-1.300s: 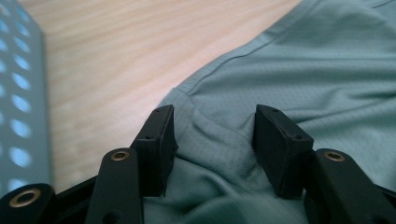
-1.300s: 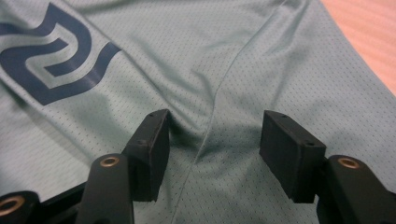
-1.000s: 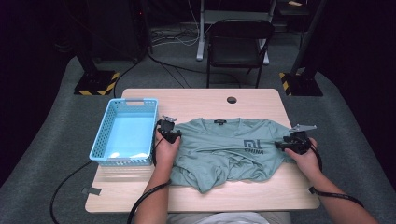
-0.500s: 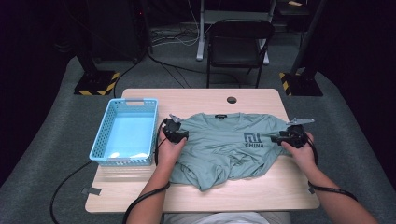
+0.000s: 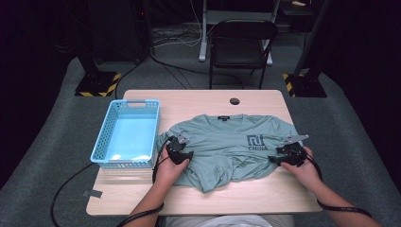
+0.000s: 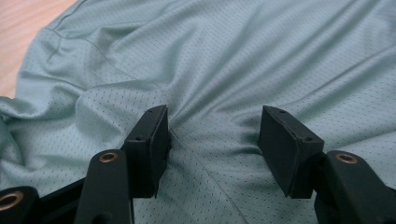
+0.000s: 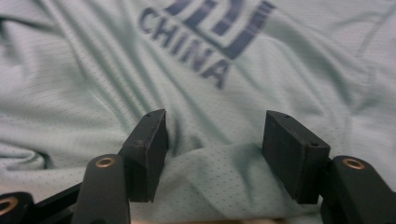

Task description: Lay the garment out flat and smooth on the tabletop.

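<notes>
Reading the table from its left edge, we find a light blue basket (image 5: 126, 134) standing with nothing in it that we can make out, just beside the left sleeve of a grey-green T-shirt (image 5: 227, 146); the shirt lies front up across the middle of the wooden table (image 5: 198, 97), collar towards the far side, its lower hem bunched and folded near our edge. Our left gripper (image 5: 181, 152) rests on the shirt's left side near the sleeve; in the left gripper view its jaws stand wide apart with the mesh cloth (image 6: 224, 60) lying flat between them, creases running towards the left pad, nothing pinched. Further right comes the dark blue CHINA print (image 5: 258, 143) on the chest; beyond it our right gripper (image 5: 286, 155) sits at the shirt's right side, and the right gripper view shows its jaws equally wide, a low ridge of fabric (image 7: 215, 163) rising between the pads but not clamped. We judge the step in hand to be taking hold of both sides of the shirt, either to smooth it or to begin a fold; neither grip is made yet. The next move calls for pressing each gripper down so a fold of cloth gathers between the pads, then closing both together; closing unevenly could drag the shirt askew.
</notes>
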Demonstrator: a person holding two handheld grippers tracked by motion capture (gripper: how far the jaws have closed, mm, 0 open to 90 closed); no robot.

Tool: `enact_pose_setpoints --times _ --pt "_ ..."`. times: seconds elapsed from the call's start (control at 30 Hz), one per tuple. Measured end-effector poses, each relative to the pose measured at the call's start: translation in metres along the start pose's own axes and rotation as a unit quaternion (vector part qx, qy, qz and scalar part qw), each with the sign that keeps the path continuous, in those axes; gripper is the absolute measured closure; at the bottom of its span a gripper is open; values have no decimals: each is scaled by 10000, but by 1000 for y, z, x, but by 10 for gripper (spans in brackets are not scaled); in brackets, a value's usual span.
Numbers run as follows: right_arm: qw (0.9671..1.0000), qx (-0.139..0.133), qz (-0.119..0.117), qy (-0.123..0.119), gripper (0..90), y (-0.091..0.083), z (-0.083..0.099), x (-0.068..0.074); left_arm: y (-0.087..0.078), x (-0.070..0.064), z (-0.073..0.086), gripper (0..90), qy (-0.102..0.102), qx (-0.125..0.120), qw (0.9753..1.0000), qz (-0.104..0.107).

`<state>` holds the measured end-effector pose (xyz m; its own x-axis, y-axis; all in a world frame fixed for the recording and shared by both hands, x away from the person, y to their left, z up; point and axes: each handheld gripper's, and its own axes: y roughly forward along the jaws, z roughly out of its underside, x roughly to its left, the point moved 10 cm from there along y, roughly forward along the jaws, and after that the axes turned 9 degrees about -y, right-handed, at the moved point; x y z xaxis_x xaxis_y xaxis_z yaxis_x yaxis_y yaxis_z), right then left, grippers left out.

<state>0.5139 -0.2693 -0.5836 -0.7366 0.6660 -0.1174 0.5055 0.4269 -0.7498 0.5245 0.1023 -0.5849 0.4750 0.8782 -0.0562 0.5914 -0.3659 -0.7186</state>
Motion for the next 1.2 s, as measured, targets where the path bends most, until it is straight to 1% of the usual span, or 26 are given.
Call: enact_pose_setpoints --times 0.07,0.13,0.27,0.37,0.43,0.47,0.5,0.53,0.6,0.67,0.7,0.8,0.83,0.9,0.97,1.03,1.1,1.2 --pt "9998 -43 18 177 391 2 1 -10 4 3 -4 426 -51 -52 10000 -29" --pt "9995 -88 96 281 391 4 1 -22 8 7 -9 427 -85 -85 9999 -58" --pt "9983 -119 336 461 391 10 -3 -45 19 12 -21 430 -159 -96 9997 -136" --pt "9967 -54 555 586 395 17 -9 -60 28 15 -31 431 -266 -133 9993 -212" --pt "9954 52 672 686 405 19 -14 -65 31 16 -36 441 -328 -37 9990 -287" --pt "9951 49 692 709 407 19 -18 -64 30 14 -39 455 -322 -9 9991 -280" --pt "9951 -35 680 711 406 17 -23 -62 27 10 -42 464 -335 -84 9992 -201" --pt "9957 -137 605 687 404 14 -29 -56 23 5 -44 458 -305 -160 9994 -93" --pt "9970 -298 482 524 404 7 -37 -44 12 -6 -47 446 -270 -236 9993 71" --pt "9981 -322 320 426 397 3 -40 -30 1 -19 -47 435 -258 -273 9989 279" --pt "9984 -341 219 404 395 1 -41 -22 -6 -27 -46 432 -212 -286 9985 409" --pt "9986 -420 -103 321 393 -2 -42 2 -23 -51 -40 432 6 -298 9970 710" --pt "9985 -425 -201 268 394 -2 -41 11 -28 -58 -36 432 70 -299 9963 800" --pt "9983 -456 -354 105 401 -1 -40 28 -34 -72 -28 432 133 -269 9944 1012" --pt "9980 -477 -399 -67 411 2 -38 41 -35 -82 -20 432 163 -228 9935 1103" --pt "9980 -443 -379 -231 441 6 -36 49 -32 -90 -14 433 206 -169 9926 1182" --pt "9981 -376 -405 -274 450 11 -34 54 -28 -96 -11 434 288 -128 9924 1192" --pt "9983 -213 -261 -484 475 18 -30 55 -21 -100 -6 457 385 -28 9921 1194"
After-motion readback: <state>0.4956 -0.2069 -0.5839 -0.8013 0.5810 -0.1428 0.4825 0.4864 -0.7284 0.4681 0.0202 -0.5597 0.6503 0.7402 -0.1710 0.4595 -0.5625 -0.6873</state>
